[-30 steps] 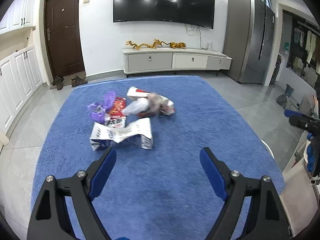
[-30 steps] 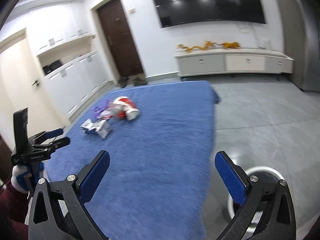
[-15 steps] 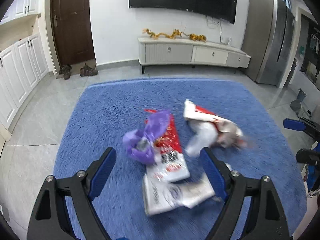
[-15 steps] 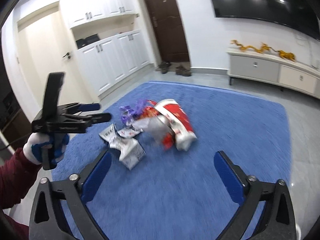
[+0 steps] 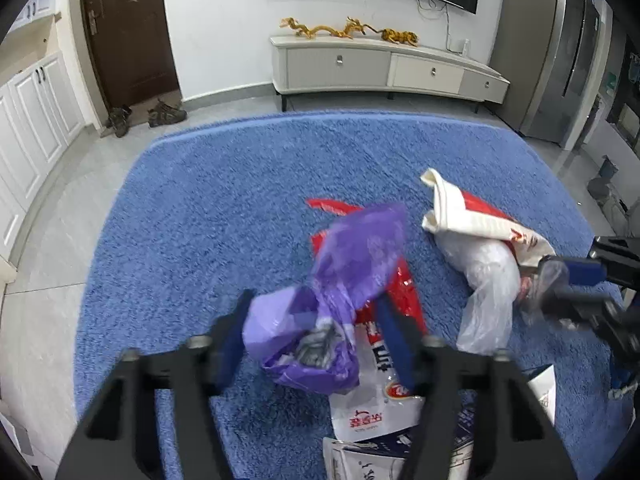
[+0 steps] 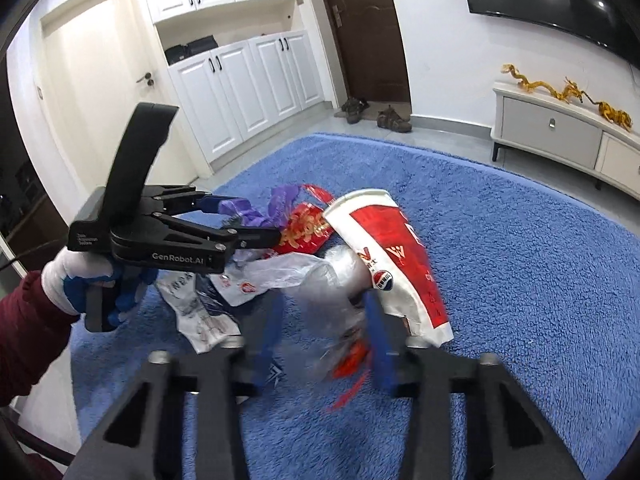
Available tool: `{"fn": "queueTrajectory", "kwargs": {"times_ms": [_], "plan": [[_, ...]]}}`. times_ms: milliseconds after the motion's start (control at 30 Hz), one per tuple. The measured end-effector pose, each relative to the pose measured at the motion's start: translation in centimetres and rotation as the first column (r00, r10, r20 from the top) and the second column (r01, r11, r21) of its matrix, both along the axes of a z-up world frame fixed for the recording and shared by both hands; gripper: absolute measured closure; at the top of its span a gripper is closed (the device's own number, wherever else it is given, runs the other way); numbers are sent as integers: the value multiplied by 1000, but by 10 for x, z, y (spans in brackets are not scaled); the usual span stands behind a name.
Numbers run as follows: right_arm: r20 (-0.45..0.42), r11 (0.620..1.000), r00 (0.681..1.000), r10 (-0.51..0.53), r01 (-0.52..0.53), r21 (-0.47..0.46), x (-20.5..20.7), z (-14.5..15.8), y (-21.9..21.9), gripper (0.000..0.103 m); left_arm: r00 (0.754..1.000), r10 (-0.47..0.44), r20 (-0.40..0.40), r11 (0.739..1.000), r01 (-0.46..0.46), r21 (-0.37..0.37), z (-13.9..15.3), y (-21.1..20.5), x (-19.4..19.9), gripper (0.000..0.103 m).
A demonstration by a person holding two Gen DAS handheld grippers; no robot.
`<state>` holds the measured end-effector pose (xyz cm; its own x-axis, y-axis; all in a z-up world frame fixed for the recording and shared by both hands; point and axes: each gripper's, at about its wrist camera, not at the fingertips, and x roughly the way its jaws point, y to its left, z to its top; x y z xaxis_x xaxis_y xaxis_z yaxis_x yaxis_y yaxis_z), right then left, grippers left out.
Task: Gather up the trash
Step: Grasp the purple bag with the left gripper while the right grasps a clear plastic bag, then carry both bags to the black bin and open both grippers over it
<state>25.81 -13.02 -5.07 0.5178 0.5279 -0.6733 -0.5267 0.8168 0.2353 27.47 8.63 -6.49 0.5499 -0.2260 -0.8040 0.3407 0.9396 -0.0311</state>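
On blue rug (image 5: 224,216) | left fingers (image 5: 230,344) closing around purple bag (image 5: 320,320) | right fingers (image 6: 266,332) closing around clear bag (image 6: 320,292)

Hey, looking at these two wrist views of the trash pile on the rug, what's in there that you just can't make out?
- Left wrist view: the purple bag's contents, a grey blurred wad; the left gripper, closing around it, is motion-smeared.
- Left wrist view: the printed white packet, cut off by the bottom edge and the gripper.
- Right wrist view: the clear plastic bag between the closing right gripper, blurred.
- Paper cup: its small print is unreadable.
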Motion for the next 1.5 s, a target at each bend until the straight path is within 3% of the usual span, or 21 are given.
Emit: {"fn": "queueTrajectory", "kwargs": {"times_ms": [33, 200, 600, 1000, 1167, 1300, 1500], "plan": [[-2, 1000, 1000, -4, 4, -4, 1, -1, 0, 96, 1000, -4, 2, 1000, 4, 3, 0, 0, -2, 59], [1, 999, 999, -34, 34, 1, -5, 3, -11, 103, 1000, -16, 27, 1000, 16, -6, 9, -2, -15, 63], [101, 998, 994, -40, 34, 60, -43, 66, -27, 103, 993, 15, 120, 999, -12, -33, 68, 5, -57, 64], [222, 989, 965, -142, 130, 71, -124, 128, -85, 103, 973, -56, 224, 998, 62, -20, 136, -29, -124, 64], [248, 972, 939, -237, 226, 70, -163, 138, -137, 103, 962, -121, 243, 991, 131, -24, 154, -73, -145, 64], [250, 947, 914, -320, 311, 74, -192, 137, -181, 103, 945, -219, 243, 972, 232, -29, 161, -134, -160, 64], [215, 882, 856, -469, 464, 76, -233, 116, -262, 103, 891, -395, 223, 907, 417, -55, 157, -248, -188, 64]]}}
